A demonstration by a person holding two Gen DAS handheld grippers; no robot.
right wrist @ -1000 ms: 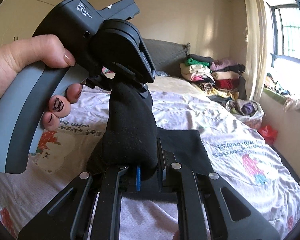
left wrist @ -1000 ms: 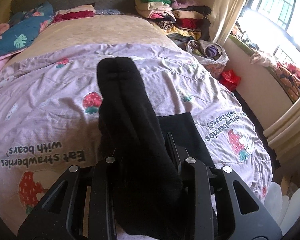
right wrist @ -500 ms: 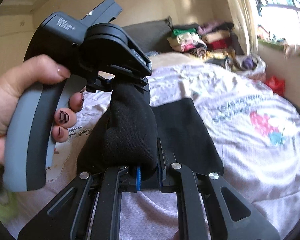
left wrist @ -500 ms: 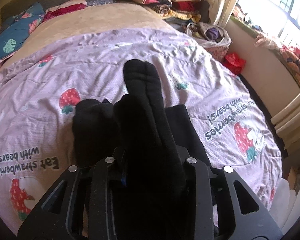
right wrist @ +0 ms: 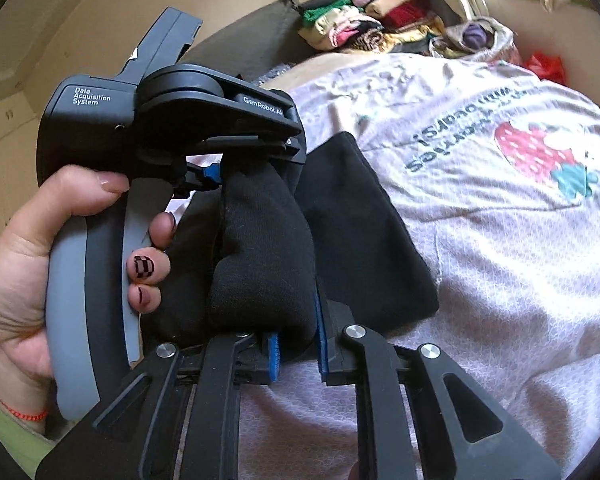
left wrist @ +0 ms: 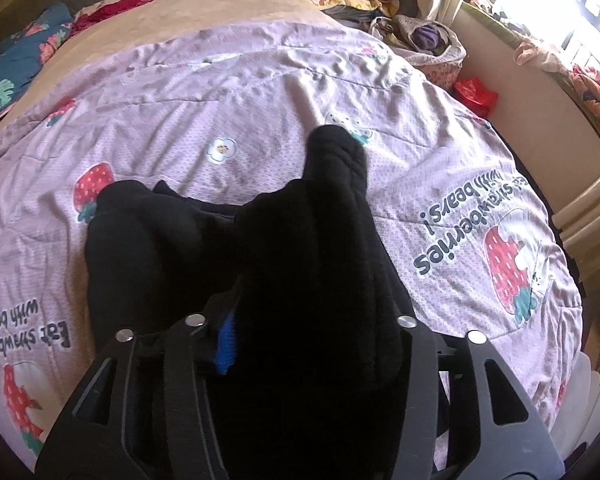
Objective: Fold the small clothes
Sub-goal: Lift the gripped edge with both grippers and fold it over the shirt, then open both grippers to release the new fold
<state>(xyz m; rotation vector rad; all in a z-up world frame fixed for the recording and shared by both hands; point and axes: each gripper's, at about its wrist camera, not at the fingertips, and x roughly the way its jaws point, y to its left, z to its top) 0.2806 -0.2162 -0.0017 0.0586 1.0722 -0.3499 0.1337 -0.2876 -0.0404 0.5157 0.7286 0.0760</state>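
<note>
A small black garment [left wrist: 320, 248] is bunched between both grippers above the bed; its flat part [right wrist: 364, 232] lies on the pink strawberry quilt [left wrist: 260, 120]. My left gripper [left wrist: 300, 320] is shut on one end of it; the cloth drapes over the fingers and hides the tips. My right gripper [right wrist: 296, 348] is shut on the other end [right wrist: 260, 264], blue pads showing at both sides. In the right wrist view the left gripper [right wrist: 228, 152] is held by a hand directly ahead, pinching the same bundle from above.
Stacked folded clothes [right wrist: 352, 24] lie at the bed's head by the dark headboard. A bag of clothes [left wrist: 424, 44] and a red bag [left wrist: 474, 92] sit on the floor beside the bed. Floral pillow [left wrist: 16, 64] at far left. Window ledge at right.
Both grippers have tilted down toward the quilt with the black garment. The bundle has dropped lower and more of the cloth spreads on the bed at the left.
</note>
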